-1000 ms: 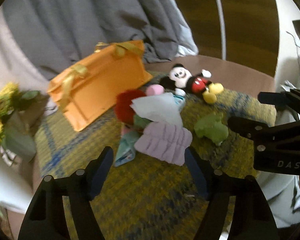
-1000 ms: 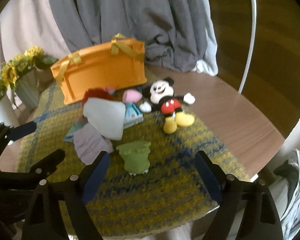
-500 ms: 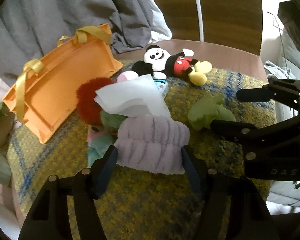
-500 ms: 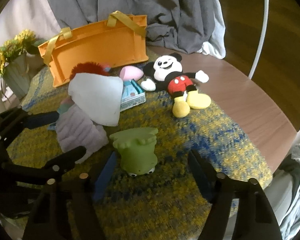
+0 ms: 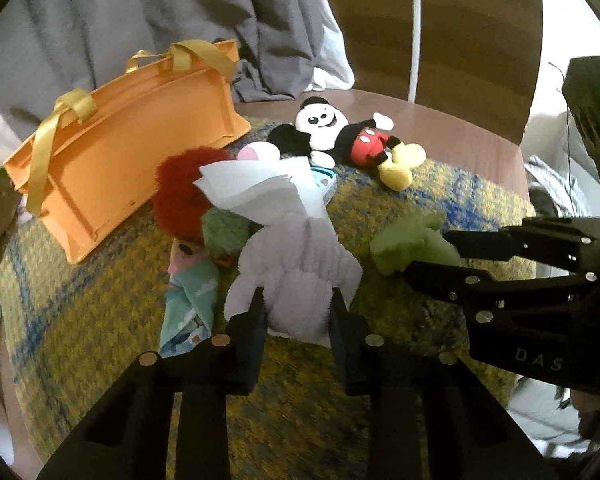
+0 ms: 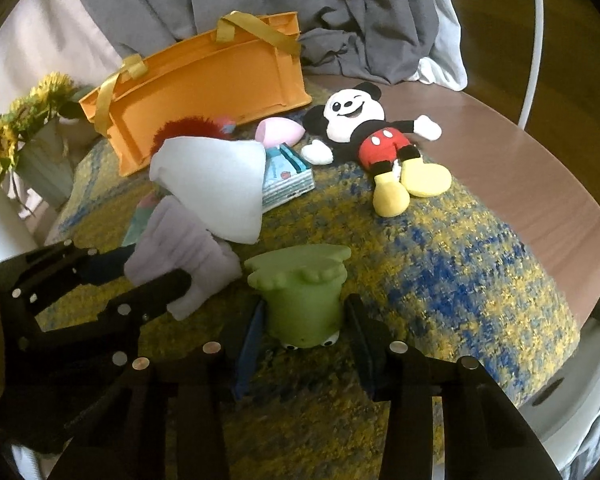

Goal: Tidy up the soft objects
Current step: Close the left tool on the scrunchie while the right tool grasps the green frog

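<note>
The left gripper (image 5: 298, 312) is clamped on the near edge of a lilac ribbed cloth (image 5: 296, 268), its two fingers pressing into the bunched fabric from either side. Beside it, the right gripper (image 6: 304, 322) has its fingers set on both flanks of a green frog toy (image 6: 300, 294), which lies on the yellow-and-blue mat (image 6: 440, 280) with its eyes turned toward the camera; whether the fingers actually squeeze the toy or only bracket it cannot be told.

Just past the left gripper, the lilac cloth lies partly under a white folded cloth (image 5: 260, 194), and to the left of its fingers lies a light-blue printed fabric piece (image 5: 190, 300) with a pink face at its top. Beyond the white cloth sit a red fluffy toy (image 5: 180, 188) and a darker green plush (image 5: 224, 232), touching each other.

Further ahead of the right gripper are a small striped book-like item (image 6: 288, 180), a pink soft piece (image 6: 278, 132), and a Mickey Mouse plush (image 6: 372, 136) lying on its back at the mat's far edge.

Farthest, ahead and left of both grippers, an orange bag (image 5: 112, 152) with yellow ribbon handles stands on the worktop (image 6: 520, 168), with grey fabric (image 6: 300, 4) draped behind it. Sunflowers (image 6: 28, 112) stand at the far left of the right gripper.
</note>
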The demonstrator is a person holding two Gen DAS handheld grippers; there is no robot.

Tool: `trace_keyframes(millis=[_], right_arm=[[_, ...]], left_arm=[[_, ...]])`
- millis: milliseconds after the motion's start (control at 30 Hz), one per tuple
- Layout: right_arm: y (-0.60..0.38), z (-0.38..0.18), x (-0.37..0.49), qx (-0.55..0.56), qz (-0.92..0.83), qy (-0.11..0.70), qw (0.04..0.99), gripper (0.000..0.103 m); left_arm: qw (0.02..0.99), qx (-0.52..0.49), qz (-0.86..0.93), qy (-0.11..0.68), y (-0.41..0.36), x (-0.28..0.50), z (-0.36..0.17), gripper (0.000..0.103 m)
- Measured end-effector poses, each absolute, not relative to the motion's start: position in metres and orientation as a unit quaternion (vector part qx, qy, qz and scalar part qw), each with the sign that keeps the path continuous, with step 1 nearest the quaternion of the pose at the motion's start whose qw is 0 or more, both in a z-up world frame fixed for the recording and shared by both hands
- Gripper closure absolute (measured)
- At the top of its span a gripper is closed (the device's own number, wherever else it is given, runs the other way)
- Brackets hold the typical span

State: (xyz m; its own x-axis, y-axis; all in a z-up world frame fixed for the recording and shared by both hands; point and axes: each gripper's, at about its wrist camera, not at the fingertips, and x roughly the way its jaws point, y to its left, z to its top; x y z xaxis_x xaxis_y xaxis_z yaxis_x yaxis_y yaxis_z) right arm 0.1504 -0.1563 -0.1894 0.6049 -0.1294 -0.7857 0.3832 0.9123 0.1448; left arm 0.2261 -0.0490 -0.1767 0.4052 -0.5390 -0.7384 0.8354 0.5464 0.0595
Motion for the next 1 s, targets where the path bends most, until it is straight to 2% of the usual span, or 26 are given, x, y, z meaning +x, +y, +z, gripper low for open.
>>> trace_keyframes(millis=[400,1000], right_arm=[[-0.147,-0.154,0.136,0.15,-0.15,0.387,0.897,0.062],[-0.14,-0.066,0.137,0.119,-0.164,0.281,0.938,0.062]], left_arm=[[0.836,0.155,-0.413,0.326,-0.024,0.213,-0.135,0.078],[0.883,0.088,-0.396,0.237,-0.006,0.223,-0.047,0.078]])
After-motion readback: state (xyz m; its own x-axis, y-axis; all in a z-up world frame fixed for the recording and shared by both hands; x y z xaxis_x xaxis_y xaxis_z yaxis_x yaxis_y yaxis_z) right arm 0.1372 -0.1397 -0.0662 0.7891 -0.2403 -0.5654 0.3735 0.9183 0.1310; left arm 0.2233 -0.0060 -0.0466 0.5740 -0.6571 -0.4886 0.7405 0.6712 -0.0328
